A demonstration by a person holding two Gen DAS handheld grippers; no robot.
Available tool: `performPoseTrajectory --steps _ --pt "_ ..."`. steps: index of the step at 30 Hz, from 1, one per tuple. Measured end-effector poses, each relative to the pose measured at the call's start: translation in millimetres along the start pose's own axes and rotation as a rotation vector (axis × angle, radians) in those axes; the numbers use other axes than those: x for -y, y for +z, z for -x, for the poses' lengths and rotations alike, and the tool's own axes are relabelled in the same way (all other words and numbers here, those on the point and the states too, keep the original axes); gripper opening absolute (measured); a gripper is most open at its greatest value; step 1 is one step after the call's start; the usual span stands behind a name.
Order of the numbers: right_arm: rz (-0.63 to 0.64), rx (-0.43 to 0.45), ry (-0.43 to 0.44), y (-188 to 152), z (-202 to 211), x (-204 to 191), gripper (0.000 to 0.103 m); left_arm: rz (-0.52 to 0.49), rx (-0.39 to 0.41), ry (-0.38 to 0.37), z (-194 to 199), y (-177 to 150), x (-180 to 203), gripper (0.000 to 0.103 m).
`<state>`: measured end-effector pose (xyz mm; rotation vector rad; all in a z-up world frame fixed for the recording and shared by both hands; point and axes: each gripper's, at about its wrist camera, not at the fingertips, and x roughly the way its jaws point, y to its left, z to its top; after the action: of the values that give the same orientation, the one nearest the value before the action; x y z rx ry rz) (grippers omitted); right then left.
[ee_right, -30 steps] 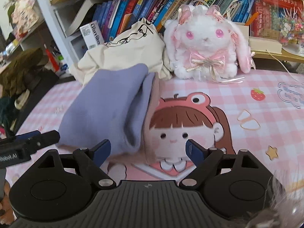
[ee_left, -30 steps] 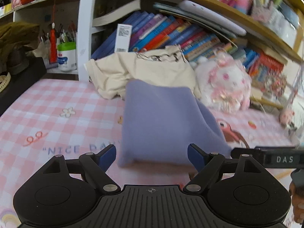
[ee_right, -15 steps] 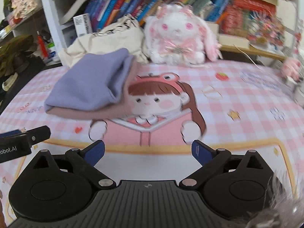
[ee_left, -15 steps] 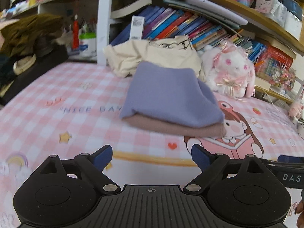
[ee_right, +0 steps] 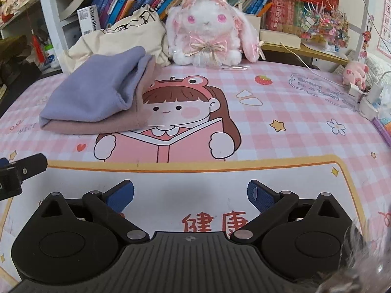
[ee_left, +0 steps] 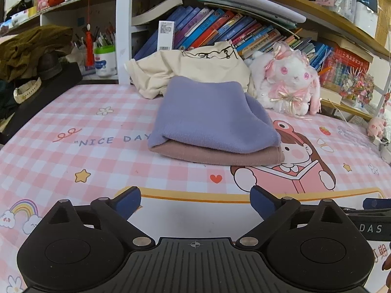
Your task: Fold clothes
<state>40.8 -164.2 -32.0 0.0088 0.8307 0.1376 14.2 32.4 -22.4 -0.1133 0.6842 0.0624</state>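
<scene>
on pink checked mat point(ee_left: 97, 161), folded purple garment point(ee_left: 210, 119) atop pink one point(ee_left: 220, 157), left hand-held gripper point(ee_left: 195, 201) opening, right hand-held gripper point(ee_right: 190, 194) released, both empty

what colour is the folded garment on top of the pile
Lavender purple, lying on a dusty pink piece; clearest in the left wrist view.

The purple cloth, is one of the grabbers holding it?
No. The purple cloth lies folded on a pink one, free of both. The left hand-held gripper, jaws opening, and the right hand-held gripper have nothing between their fingers.

light: bright, even | shadows: soft | focus: sharp | edges: strong fisheye bending
</scene>
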Motion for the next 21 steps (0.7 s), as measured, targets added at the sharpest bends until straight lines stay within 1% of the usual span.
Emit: performPoseTrajectory --steps 7,10,21 --pt "0.033 0.01 0.003 1.2 1.8 -8.8 0.103 -0.002 -0.001 0.0 0.2 1.5 -1.6 0.1" --pt "0.031 0.007 0.003 1.1 1.3 -9.3 0.103 -0.007 -0.004 -0.001 0.1 1.2 -1.2 0.101" --pt "0.028 -0.014 0.002 0.5 -4.0 -11.2 0.103 -0.024 -0.026 -0.011 -4.0 0.4 -1.7 0.102"
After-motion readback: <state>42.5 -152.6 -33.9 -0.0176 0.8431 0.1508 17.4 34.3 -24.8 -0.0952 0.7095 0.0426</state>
